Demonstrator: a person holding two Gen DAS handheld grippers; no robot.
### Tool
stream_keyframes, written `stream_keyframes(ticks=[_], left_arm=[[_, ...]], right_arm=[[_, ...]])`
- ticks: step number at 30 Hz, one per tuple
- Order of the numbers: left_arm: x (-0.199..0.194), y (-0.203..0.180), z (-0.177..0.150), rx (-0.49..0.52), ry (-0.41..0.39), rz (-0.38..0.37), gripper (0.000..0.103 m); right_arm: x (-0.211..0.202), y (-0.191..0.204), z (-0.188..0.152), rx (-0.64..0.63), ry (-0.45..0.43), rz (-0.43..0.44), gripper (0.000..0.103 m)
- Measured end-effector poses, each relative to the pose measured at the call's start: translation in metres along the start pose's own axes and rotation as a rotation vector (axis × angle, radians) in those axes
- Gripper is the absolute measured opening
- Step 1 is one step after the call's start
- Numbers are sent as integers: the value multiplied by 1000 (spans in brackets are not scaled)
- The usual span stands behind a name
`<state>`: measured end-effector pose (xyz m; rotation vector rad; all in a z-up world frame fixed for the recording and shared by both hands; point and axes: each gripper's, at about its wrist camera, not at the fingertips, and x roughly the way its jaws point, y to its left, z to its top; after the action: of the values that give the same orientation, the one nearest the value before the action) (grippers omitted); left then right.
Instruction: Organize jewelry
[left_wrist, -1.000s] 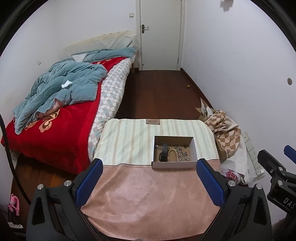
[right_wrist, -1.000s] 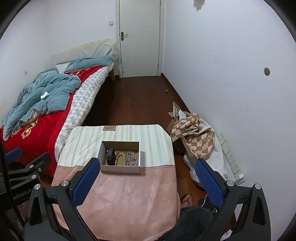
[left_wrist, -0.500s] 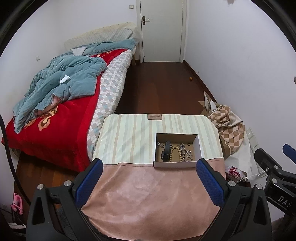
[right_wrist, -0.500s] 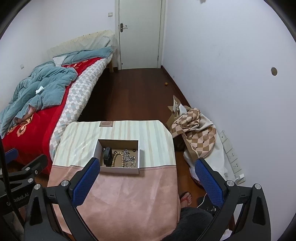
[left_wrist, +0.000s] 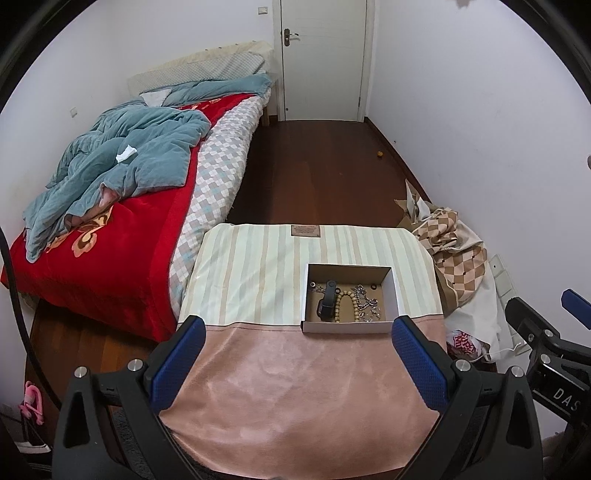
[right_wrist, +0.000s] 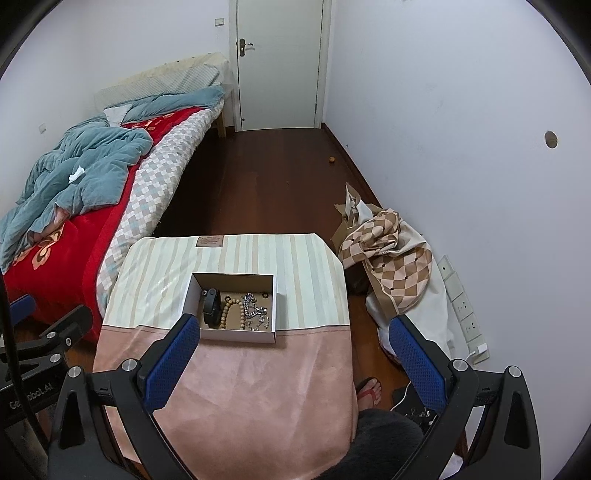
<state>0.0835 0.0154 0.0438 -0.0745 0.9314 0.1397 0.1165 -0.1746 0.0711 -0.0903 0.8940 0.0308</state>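
Note:
An open cardboard box (left_wrist: 393, 284) (right_wrist: 192, 295) sits on a small table covered with a striped and pink cloth (left_wrist: 295, 387) (right_wrist: 258, 387). Inside lie a black watch band (left_wrist: 326, 301) (right_wrist: 211, 306), a tan bead bracelet (left_wrist: 347, 304) (right_wrist: 232, 312), a silver chain (left_wrist: 367, 304) (right_wrist: 255, 312) and small rings. My left gripper (left_wrist: 295, 362) is open and empty, high above the table's near pink half. My right gripper (right_wrist: 293, 358) is open and empty, above the table's right front, with its left finger over the box's near corner in the picture.
A bed with a red blanket and blue duvet (left_wrist: 122, 166) stands left of the table. A checkered cloth pile (right_wrist: 391, 254) lies by the right wall. A white door (left_wrist: 323, 59) is at the far end. A sandalled foot (right_wrist: 369, 391) is by the table.
Both grippers have risen and tilted down, so the table and box are seen more from above. Both stay open. The box contents have not moved.

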Motion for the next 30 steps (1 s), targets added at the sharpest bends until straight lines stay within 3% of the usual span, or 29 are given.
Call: stream_keyframes(ticks=[30], left_arm=[[5, -2, -6, 12, 9, 25, 103]], right_arm=[[6, 1, -7, -6, 27, 6, 103]])
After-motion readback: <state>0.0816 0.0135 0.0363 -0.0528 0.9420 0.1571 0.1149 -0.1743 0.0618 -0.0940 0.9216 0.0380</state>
